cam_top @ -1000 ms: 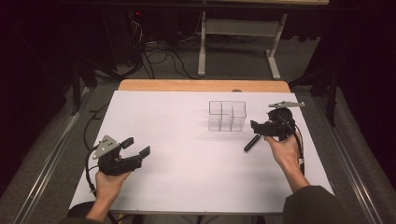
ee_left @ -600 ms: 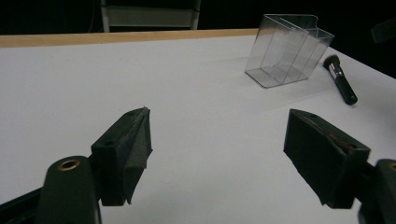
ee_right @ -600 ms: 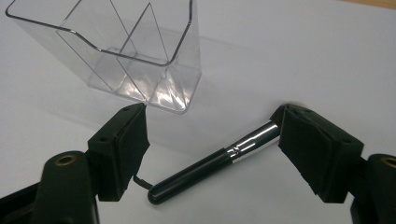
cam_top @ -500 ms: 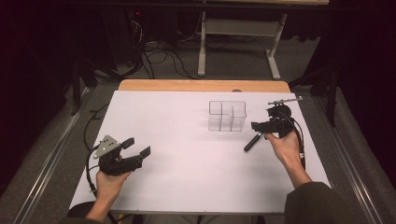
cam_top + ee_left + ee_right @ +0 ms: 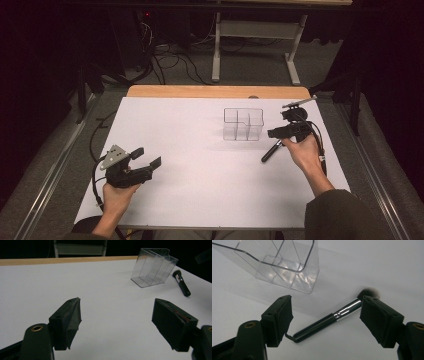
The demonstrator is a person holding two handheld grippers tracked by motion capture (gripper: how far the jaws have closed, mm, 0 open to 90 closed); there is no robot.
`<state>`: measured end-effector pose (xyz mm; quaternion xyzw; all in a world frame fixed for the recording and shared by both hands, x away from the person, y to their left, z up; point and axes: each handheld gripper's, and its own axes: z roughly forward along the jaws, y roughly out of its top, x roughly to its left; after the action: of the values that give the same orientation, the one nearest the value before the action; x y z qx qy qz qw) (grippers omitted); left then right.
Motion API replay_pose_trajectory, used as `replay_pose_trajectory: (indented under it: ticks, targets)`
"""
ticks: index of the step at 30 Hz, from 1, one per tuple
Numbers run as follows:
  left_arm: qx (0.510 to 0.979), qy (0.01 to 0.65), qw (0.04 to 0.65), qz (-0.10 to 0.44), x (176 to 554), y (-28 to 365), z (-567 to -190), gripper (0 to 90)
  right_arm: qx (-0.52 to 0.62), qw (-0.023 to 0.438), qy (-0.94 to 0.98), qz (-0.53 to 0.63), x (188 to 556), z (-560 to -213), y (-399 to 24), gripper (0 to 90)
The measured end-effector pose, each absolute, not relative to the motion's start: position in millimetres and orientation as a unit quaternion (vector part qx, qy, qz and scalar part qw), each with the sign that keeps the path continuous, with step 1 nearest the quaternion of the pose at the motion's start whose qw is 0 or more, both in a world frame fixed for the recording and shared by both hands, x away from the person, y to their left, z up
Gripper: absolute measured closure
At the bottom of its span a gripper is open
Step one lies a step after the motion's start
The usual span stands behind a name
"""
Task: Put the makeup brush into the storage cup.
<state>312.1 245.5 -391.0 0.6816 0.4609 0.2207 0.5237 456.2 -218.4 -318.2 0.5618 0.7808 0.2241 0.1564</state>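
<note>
Since the earlier frame my right claw [image 5: 276, 133] has shifted slightly toward me and nearer the clear organiser [image 5: 243, 123], and its jaws have just been closing a little; they stand wide apart, pressing on nothing. Between them, in the right gripper view, lies the makeup brush [image 5: 329, 319], flat on the white tabletop [image 5: 200, 165], its black handle end just beside the left pad and its silver collar and bristles running under the right pad. From above, the brush [image 5: 270, 151] lies aslant just below the claw, near the organiser's right side but apart from it.

My left claw [image 5: 147, 156] rests low at the near left, well away from the work, jaws wide and empty.

Judgement on the step in hand, the pick-up of the brush: the shaft runs nearly from pad to pad, so closing now would likely pinch it end to end and let it skid. I would turn the wrist until the pads sit across the handle, lower until they straddle it near the collar, then close squarely before lifting
</note>
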Motion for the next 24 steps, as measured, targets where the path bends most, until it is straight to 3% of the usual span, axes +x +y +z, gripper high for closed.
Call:
replay_pose_trajectory:
  ticks: [24]
  targets:
    - [0.679,0.46,0.528,0.22,312,245,-390,23.4,0.597,0.113,0.78,0.149,481,-329,-215,29.6]
